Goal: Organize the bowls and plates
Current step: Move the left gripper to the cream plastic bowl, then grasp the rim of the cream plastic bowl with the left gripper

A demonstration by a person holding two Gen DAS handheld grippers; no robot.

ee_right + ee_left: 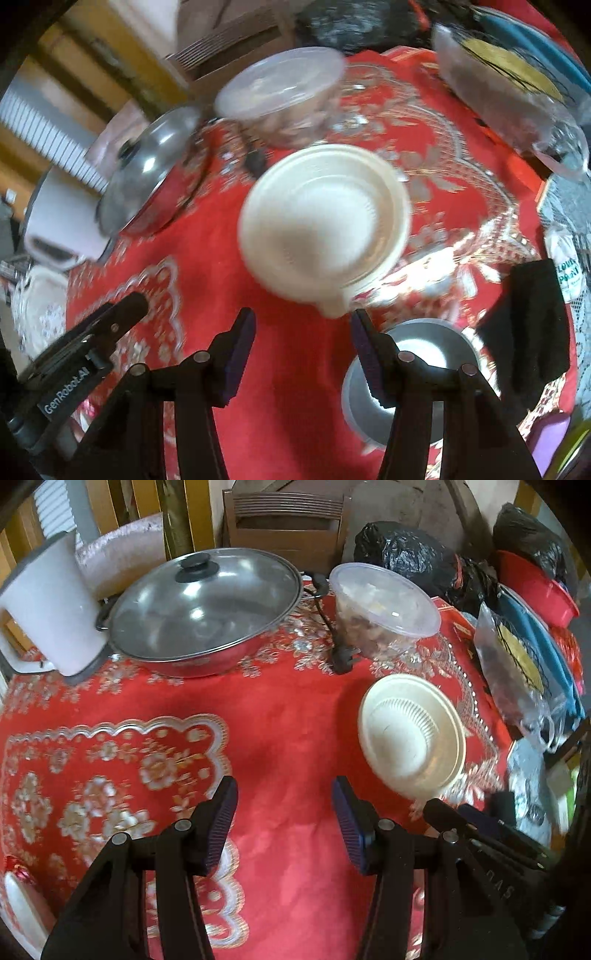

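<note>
A cream ribbed bowl (412, 734) sits on the red patterned tablecloth (280, 716), to the right of my left gripper (284, 812), which is open and holds nothing. In the right wrist view the same cream bowl (325, 221) is blurred and lies just ahead of my right gripper (303, 325), also open and empty. The bowl's small rim tab almost reaches the right fingertip (360, 325). A steel bowl (424, 373) rests under that finger. A patterned plate (40, 306) lies at the far left edge of the table.
A lidded steel wok (199, 609), a white kettle (48, 609) and a clear plastic tub (384, 605) stand at the back. Black bags (406, 554), a red basin (535, 587) and a clear packet (517, 672) crowd the right side. A black pad (532, 325) lies near the steel bowl.
</note>
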